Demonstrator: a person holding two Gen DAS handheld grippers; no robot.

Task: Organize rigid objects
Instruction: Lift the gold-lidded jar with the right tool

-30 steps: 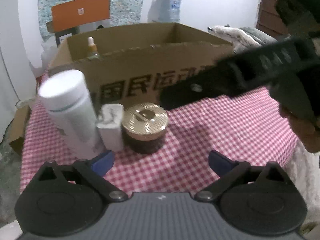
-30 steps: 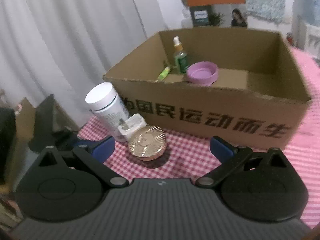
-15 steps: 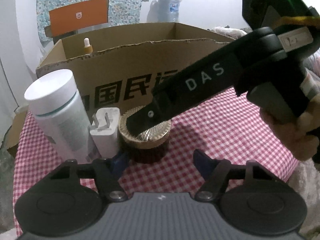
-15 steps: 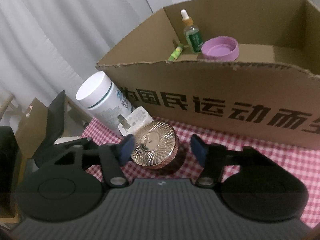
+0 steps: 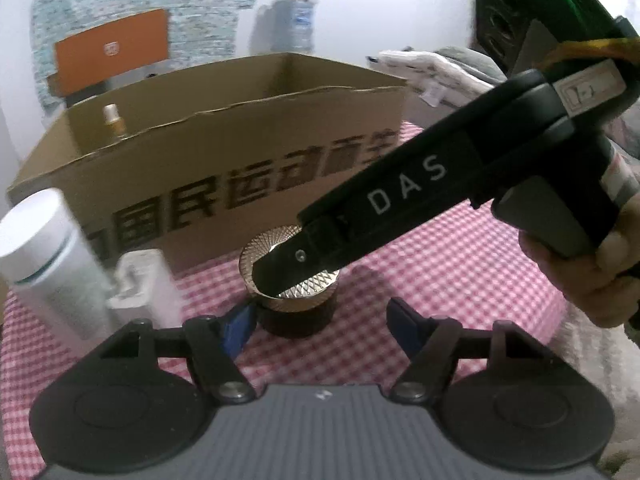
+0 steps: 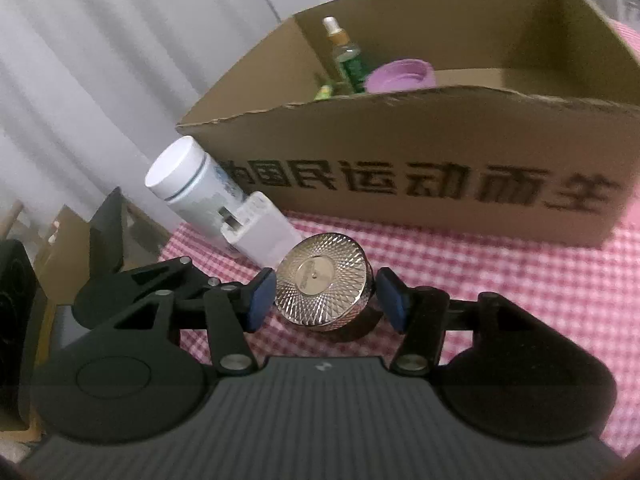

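A dark jar with a gold patterned lid (image 6: 324,284) stands on the red checked cloth in front of the cardboard box (image 6: 440,152). My right gripper (image 6: 325,300) has its blue pads on either side of the lid, close to it or just touching; the jaws are still apart. In the left wrist view the right gripper's arm crosses over the jar (image 5: 296,300). My left gripper (image 5: 318,322) is open and empty, just before the jar. A white bottle (image 6: 188,180) and a white charger plug (image 6: 260,232) stand left of the jar.
Inside the box are a green dropper bottle (image 6: 346,56), a purple lid (image 6: 400,76) and a small green tube (image 6: 324,91). The cloth (image 5: 460,280) runs bare to the right of the jar. Grey curtains hang behind on the left.
My right gripper has come down and narrowed around the jar's gold lid. The left wrist view has shifted right, so the white bottle and plug now sit further left.
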